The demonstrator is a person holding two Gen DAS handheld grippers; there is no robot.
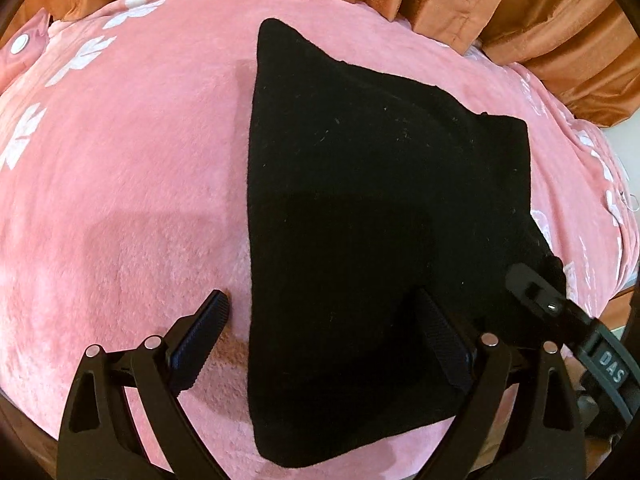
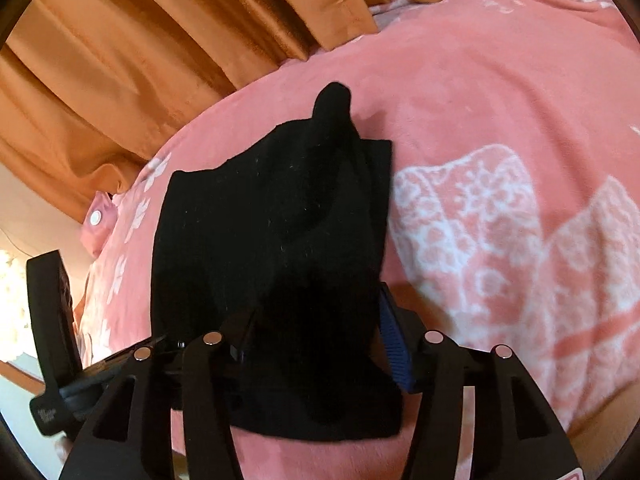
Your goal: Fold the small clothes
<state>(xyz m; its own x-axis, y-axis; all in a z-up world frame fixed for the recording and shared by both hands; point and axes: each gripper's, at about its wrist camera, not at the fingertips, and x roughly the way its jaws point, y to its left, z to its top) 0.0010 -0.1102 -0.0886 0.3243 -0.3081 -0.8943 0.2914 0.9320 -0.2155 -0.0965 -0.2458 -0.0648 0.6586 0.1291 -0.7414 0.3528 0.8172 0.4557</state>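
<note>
1. Left wrist view, bottom of frame: left gripper (image 1: 320, 344) with fingers spread wide. The left finger (image 1: 200, 344) sits over bare pink blanket; the right finger (image 1: 444, 344) sits over the black cloth. Nothing is clamped between them.
2. Same view, lower right: right gripper (image 1: 536, 292) enters from the right edge, its tip at the cloth's right corner. Whether it pinches there cannot be told from this view.
3. Black garment (image 1: 360, 200) fills centre and right of the left wrist frame, lying flat on the pink blanket (image 1: 120, 160). It looks folded: a straight left edge, a pointed top corner at upper centre, and a layered edge running diagonally to the right.
4. Right wrist view, bottom centre: right gripper (image 2: 316, 344). The garment (image 2: 272, 232) lies between and over the fingers; the blue-padded right finger (image 2: 394, 344) is beside the cloth edge. The left finger is mostly hidden, so cannot tell if it is clamping.
5. Lower left of the right wrist view: part of the left gripper (image 2: 52, 320) is visible, off the cloth's left edge.
6. Mid frame: white lace-like print (image 2: 500, 240) on the blanket right of the garment; a bunched cloth tip sticks up at upper centre.
7. Far: orange curtain (image 2: 160, 40) across the top of both views, behind the blanket.
</note>
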